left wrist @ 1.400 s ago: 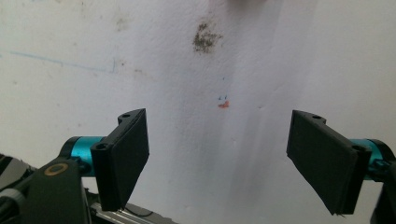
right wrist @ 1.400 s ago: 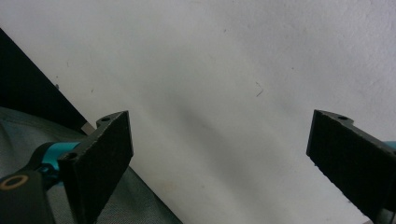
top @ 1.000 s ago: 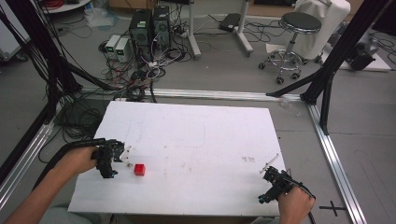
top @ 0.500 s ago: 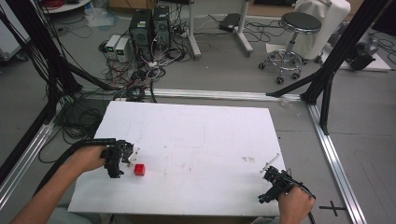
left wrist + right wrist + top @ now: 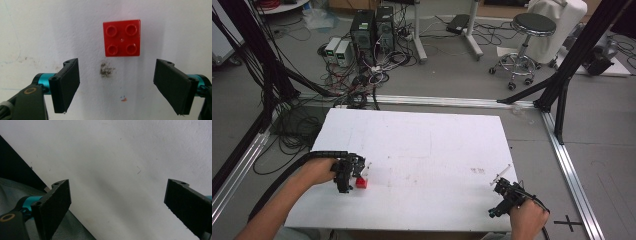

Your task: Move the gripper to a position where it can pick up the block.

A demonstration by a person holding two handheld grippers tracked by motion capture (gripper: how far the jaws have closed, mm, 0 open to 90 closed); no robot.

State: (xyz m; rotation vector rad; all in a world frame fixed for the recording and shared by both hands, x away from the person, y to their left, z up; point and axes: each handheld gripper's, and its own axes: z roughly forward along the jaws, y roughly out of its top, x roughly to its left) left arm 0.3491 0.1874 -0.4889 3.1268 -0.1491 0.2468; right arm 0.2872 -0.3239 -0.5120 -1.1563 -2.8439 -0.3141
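A red four-stud brick [image 5: 361,182] lies on the white table [image 5: 427,150] near its front left. My left gripper [image 5: 357,172] hovers right beside it, pointing down at the table. In the left gripper view the brick [image 5: 122,38] sits just ahead of the open jaws, with my left gripper [image 5: 117,86] wide apart and holding nothing. My right gripper [image 5: 502,192] rests at the table's front right corner. In the right gripper view my right gripper [image 5: 120,207] stands wide open over bare white surface.
A dark smudge [image 5: 107,70] marks the table just below the brick. The table's front edge [image 5: 50,190] runs close to the right gripper. Black frame posts, cables and computers [image 5: 372,25] stand on the floor beyond the table, with a stool [image 5: 529,30] at the back right.
My left gripper has moved right, closing in on the red brick. The right gripper has stayed put.
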